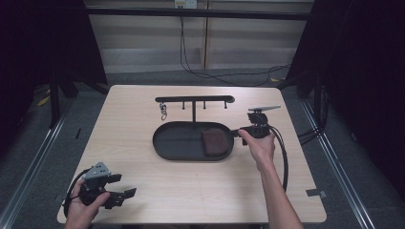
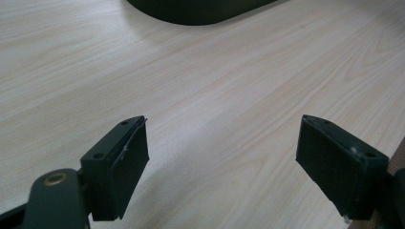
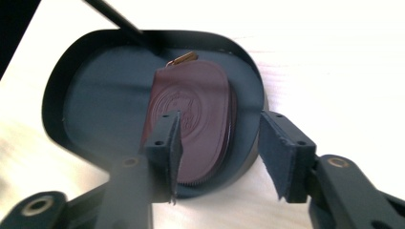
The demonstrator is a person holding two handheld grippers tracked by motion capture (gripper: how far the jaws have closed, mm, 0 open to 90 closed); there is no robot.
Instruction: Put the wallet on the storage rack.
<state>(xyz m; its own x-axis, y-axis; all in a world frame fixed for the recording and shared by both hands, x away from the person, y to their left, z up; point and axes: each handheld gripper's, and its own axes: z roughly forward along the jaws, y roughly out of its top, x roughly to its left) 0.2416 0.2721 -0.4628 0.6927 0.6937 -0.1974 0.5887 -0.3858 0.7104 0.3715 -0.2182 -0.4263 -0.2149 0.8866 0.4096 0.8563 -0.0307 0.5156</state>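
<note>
A dark oval tray [image 1: 172,143] sits mid-table, with a thin post rising from its back to a hook bar [image 1: 195,99]. A brown leather pouch [image 1: 215,142] lies flat in the tray's right end; its embossed face and brass zip pull show in the right gripper view [image 3: 200,109]. My right gripper [image 1: 235,134] hovers at the tray's right rim, open, one jaw over the pouch and the other outside the rim [image 3: 217,150]. My left gripper [image 1: 122,187] rests near the table's front left corner, open over bare wood [image 2: 222,157].
A small key ring [image 1: 163,112] hangs from the hook bar's left end. The tray's near rim [image 2: 200,14] shows at the top of the left gripper view. Light wooden table [image 1: 191,186]; cables trail on the floor behind it.
</note>
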